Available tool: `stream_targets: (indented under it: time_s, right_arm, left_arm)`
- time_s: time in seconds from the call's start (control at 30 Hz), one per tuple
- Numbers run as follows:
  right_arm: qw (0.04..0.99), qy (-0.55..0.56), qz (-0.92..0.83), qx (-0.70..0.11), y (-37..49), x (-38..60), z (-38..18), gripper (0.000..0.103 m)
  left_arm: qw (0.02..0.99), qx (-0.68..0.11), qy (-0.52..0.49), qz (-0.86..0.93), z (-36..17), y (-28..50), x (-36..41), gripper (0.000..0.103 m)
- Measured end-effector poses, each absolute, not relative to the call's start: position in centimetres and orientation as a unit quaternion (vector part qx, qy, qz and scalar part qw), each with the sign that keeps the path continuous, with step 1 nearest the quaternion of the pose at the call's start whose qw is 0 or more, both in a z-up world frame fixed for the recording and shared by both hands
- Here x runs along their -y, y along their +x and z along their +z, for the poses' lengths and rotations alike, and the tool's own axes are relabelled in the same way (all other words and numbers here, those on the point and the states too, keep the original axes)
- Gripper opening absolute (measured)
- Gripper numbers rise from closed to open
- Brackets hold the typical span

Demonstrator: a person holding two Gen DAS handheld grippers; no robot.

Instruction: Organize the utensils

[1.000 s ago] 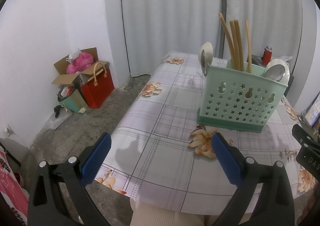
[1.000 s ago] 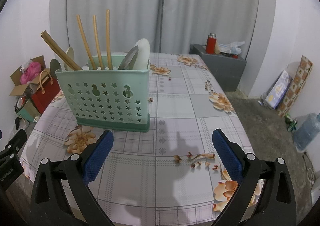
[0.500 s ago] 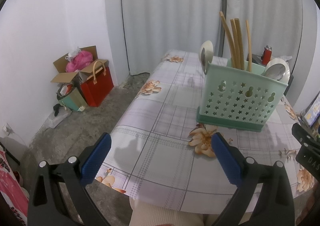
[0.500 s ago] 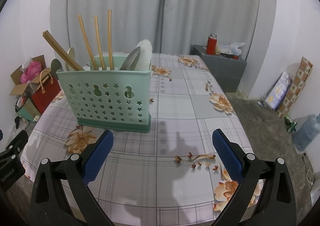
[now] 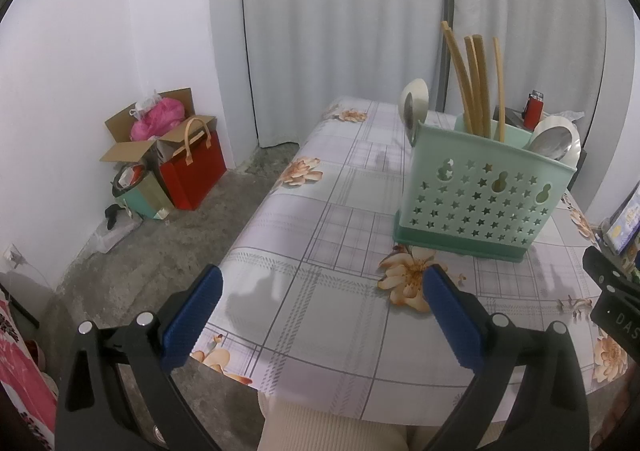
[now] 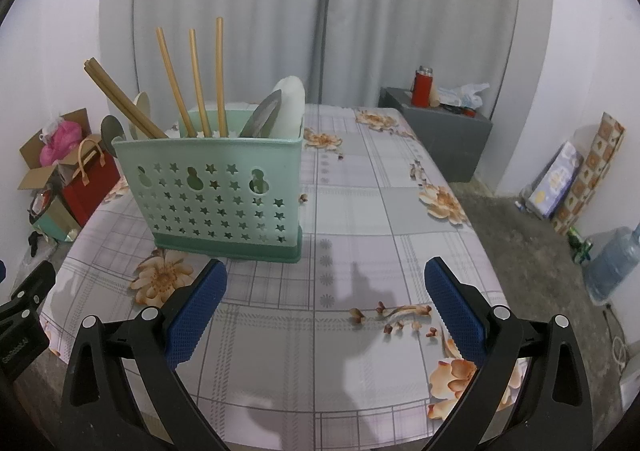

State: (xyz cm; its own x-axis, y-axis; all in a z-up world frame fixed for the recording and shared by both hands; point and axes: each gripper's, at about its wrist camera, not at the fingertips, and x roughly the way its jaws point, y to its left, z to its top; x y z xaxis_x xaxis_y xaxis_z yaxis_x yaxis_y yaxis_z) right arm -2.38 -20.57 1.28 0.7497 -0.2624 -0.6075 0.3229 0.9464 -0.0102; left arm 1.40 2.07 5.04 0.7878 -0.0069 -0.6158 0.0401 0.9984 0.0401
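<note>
Mint-green plastic caddy [image 6: 224, 191] stood left of centre on the floral surface [image 6: 380, 219], chopsticks [image 6: 192, 79] and spoons [image 6: 276, 111] already upright inside. Both left tongs [image 5: 320, 315] and right tongs [image 6: 324, 311] hung released, empty; sorting looked finished, with nothing loose in sight to grasp.

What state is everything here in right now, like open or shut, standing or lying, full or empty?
Left gripper: open, empty.
Right gripper: open, empty.
Mint-green perforated plastic utensil caddy: upright on the table, holding utensils.
Wooden chopsticks: standing in the caddy, some leaning.
Metal spoon: in the caddy, bowl up.
Cardboard box: flaps open.
</note>
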Motion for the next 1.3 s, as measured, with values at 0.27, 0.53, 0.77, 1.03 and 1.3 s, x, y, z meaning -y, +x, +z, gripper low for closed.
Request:
stream_targets:
  time_s: [0.27, 0.53, 0.77, 1.03, 1.3]
  right_arm:
    - [0.932, 0.051, -0.158, -0.323, -2.5, 20.6, 1.1, 0.095]
    - [0.929, 0.051, -0.16, -0.329, -2.2, 20.3, 0.8, 0.095]
    - [0.927, 0.054, -0.159, -0.334, -0.9, 19.0, -0.3, 0.095]
    - [0.93, 0.027, -0.153, -0.333, 2.0, 14.8, -5.2, 0.095]
    - [0.928, 0.013, -0.124, -0.351, 1.7, 12.0, -8.7, 0.095]
  left_arm:
    - [0.945, -0.327, 0.025, -0.013, 4.9, 1.2, -2.1, 0.098]
    - [0.944, -0.328, 0.025, -0.014, 4.7, 1.1, -2.2, 0.098]
    - [0.942, -0.336, 0.024, -0.01, 3.9, 0.6, -2.3, 0.098]
    - [0.935, -0.355, 0.026, 0.005, 2.2, 0.0, -2.4, 0.098]
    - [0.924, -0.381, 0.02, 0.021, 0.6, -1.2, -2.4, 0.098]
